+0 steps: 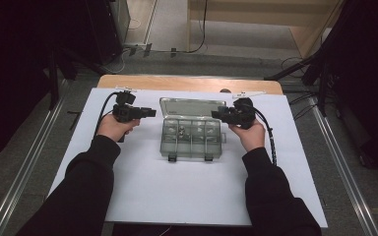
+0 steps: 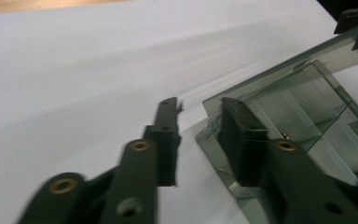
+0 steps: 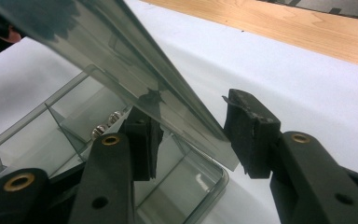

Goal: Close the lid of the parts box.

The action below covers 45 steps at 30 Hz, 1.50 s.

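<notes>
A smoky clear compartment box (image 1: 192, 151) sits mid-table on the white sheet, its lid (image 1: 189, 107) swung up and leaning back. My left gripper (image 1: 152, 113) is at the box's left far corner, open. In the left gripper view its gripper (image 2: 200, 123) straddles the box's corner wall (image 2: 303, 112), the right jaw over the rim. My right gripper (image 1: 215, 114) is at the lid's right end. In the right gripper view its gripper (image 3: 196, 126) is open with the lid's edge (image 3: 98, 46) running between the jaws. Small metal screws (image 3: 103, 125) lie in a compartment of the box (image 3: 23, 149).
The white sheet (image 1: 187, 196) covers most of a wooden table (image 1: 187, 82), with bare wood along the far edge. Two latches (image 1: 189, 158) hang on the box's near side. Cables trail from both grippers. Dark stands and floor rails flank the table.
</notes>
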Each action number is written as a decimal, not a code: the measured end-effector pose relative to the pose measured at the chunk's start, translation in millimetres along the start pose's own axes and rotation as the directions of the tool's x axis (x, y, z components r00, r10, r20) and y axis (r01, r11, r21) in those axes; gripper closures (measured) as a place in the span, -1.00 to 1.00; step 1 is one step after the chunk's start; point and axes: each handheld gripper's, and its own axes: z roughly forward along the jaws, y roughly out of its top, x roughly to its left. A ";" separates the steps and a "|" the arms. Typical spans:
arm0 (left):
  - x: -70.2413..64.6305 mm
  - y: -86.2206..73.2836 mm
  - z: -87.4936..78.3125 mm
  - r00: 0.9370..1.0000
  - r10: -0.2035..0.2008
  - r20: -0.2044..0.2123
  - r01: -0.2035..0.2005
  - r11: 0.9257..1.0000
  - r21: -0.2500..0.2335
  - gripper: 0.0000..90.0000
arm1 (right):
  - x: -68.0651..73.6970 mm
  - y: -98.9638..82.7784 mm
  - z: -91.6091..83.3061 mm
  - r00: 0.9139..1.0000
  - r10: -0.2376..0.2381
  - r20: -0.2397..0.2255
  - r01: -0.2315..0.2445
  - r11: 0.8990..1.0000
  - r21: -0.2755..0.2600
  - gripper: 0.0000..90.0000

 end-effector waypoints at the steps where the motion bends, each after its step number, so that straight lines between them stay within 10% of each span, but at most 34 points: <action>1: -1.1 2.8 -0.2 1.000 0.018 -0.003 -0.018 1.000 0.000 0.71 | 0.0 0.0 0.0 1.000 0.000 0.000 0.000 1.000 0.000 0.25; 5: -5.3 15.4 0.6 0.997 0.075 0.004 -0.076 0.997 0.022 0.96 | 0.1 -0.2 -0.3 1.000 -0.005 -0.001 0.005 1.000 0.000 0.25; 16: -19.2 44.1 -0.9 0.996 0.070 0.063 -0.071 0.997 0.007 1.00 | 0.8 -0.6 -0.3 1.000 -0.005 -0.006 0.005 1.000 0.002 0.23; 27: -34.0 45.5 5.4 0.988 0.093 0.121 -0.095 0.995 0.011 1.00 | 0.5 -0.7 -0.5 1.000 -0.014 -0.013 0.014 1.000 0.012 0.18; 45: -36.4 45.4 5.1 0.991 0.097 0.094 -0.097 0.995 -0.002 0.99 | -8.0 -7.5 -30.4 0.999 0.010 -0.040 -0.006 0.994 0.107 0.00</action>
